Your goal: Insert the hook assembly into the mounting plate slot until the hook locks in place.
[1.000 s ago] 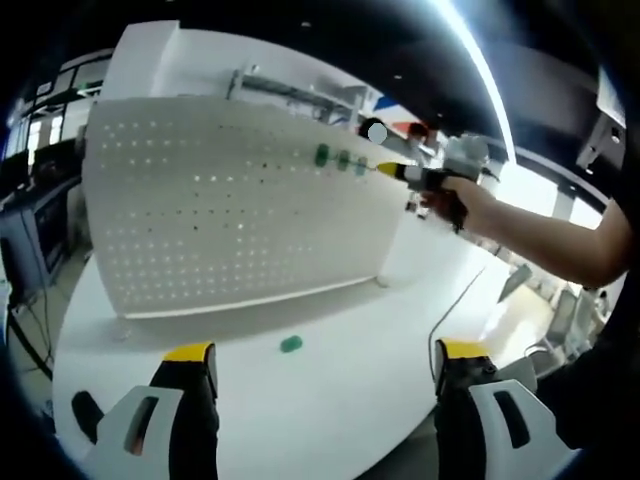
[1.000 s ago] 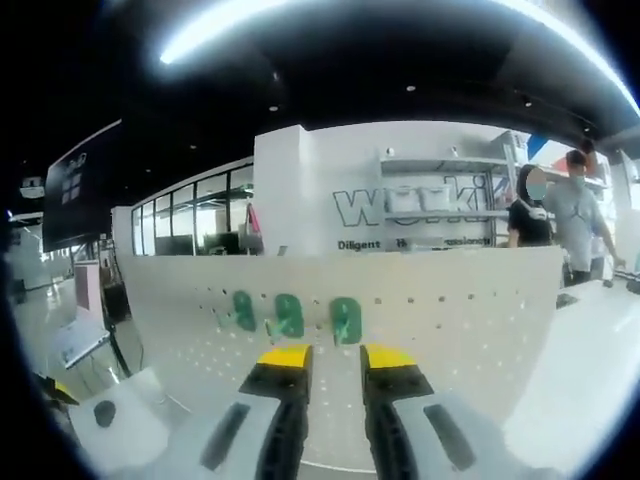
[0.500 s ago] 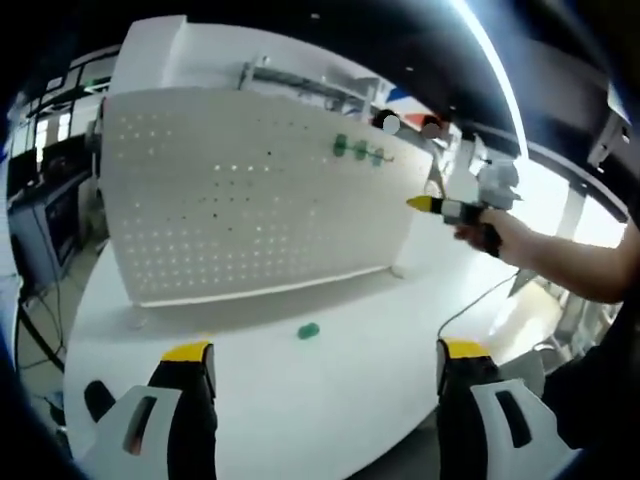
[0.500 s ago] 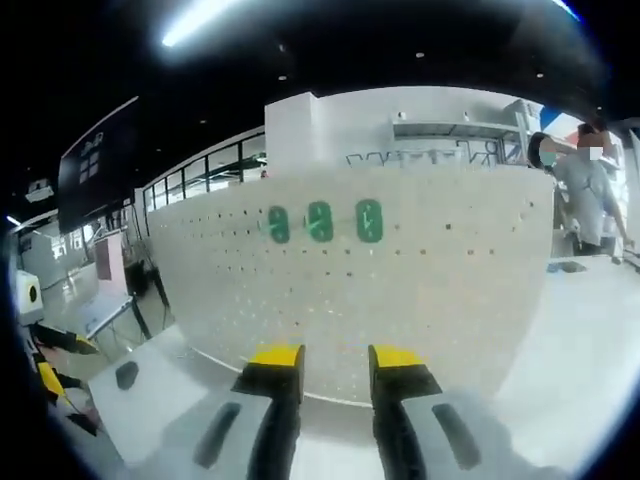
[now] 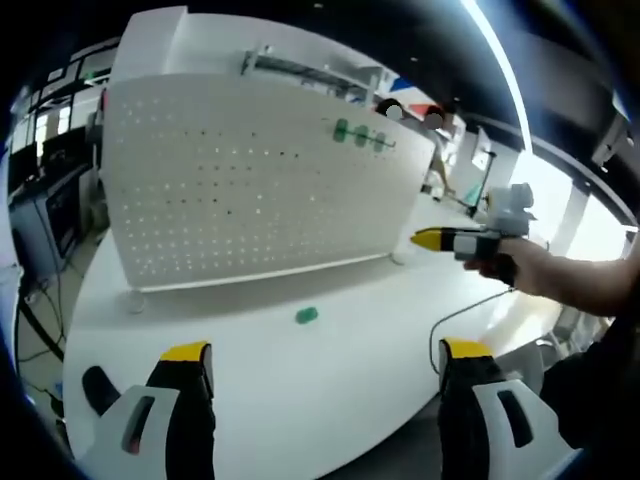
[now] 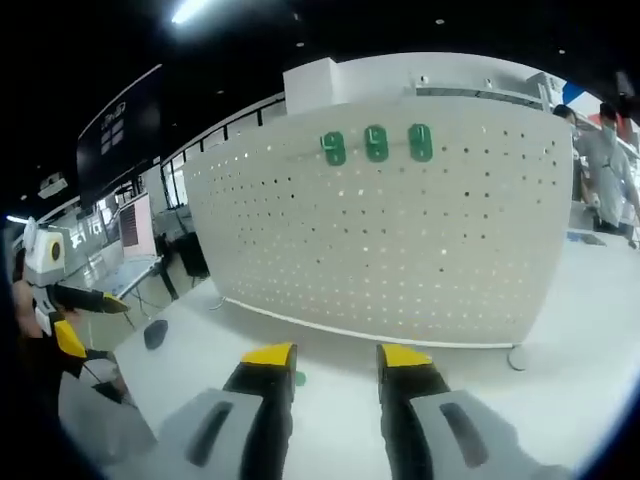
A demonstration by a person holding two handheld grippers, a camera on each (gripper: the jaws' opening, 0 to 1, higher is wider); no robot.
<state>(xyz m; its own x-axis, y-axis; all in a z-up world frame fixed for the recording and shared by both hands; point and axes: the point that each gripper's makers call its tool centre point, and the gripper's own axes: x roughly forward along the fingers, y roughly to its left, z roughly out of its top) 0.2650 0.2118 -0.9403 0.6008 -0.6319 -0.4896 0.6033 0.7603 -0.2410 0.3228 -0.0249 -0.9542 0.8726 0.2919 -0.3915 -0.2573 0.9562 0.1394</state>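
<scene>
Where the left gripper view looks across the white tabletop [image 5: 300, 380], a loose green hook [image 5: 306, 316] lies before the upright pegboard [image 5: 250, 180]; the left hand-held gripper [image 5: 318, 375] is spread wide, empty. In the right gripper view, three green hooks [image 6: 376, 143] hang on the pegboard; the right hand-held gripper [image 6: 335, 358] is parted, empty.

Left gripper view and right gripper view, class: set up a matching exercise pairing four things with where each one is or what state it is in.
Things:
1. three green hooks
2. loose green hook
3. left claw
4. right claw

Places or states:
A. lying on the white table
B. open, empty
C. hung high on the pegboard
D. held above the table, right of the pegboard

Pairs: 1-C, 2-A, 3-B, 4-D
</scene>
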